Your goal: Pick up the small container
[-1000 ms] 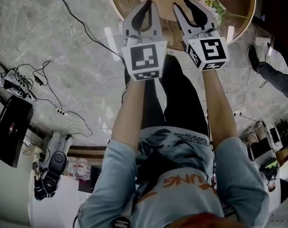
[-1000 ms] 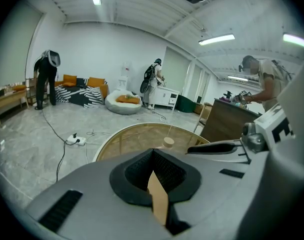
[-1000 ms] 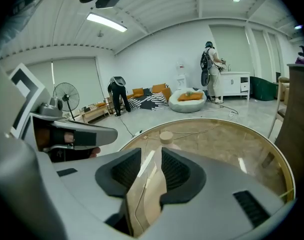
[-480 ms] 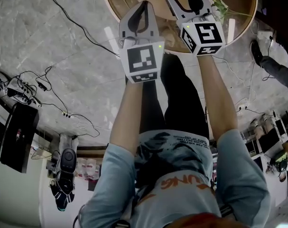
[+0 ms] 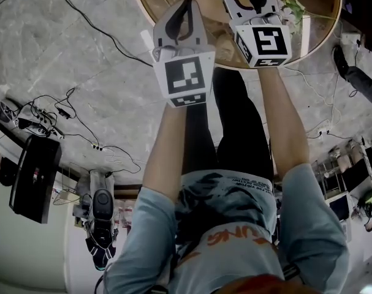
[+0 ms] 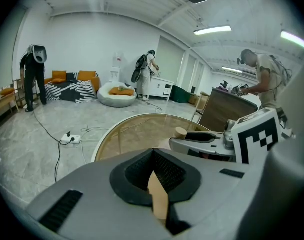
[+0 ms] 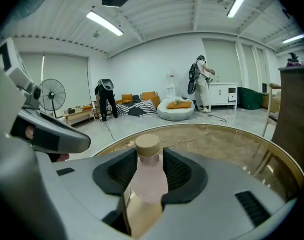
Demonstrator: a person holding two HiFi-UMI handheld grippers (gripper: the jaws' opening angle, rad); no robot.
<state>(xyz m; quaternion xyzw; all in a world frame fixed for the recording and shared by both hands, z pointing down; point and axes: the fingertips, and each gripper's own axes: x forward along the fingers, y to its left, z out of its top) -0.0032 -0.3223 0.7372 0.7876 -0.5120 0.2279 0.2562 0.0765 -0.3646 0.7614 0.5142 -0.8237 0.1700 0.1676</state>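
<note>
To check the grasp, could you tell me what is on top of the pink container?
A tan cap tops the container between the closing jaws of the right tool; its base is covered.

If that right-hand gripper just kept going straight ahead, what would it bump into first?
The small pink bottle: it already stands between the closing jaws of the right gripper, on the round table. Whether the pads touch it yet is unclear.

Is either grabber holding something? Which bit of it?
Nothing firmly yet. The right gripper is closing its jaws around the small pink bottle, at its shoulder just under the cap. The left gripper is shut and empty.
</note>
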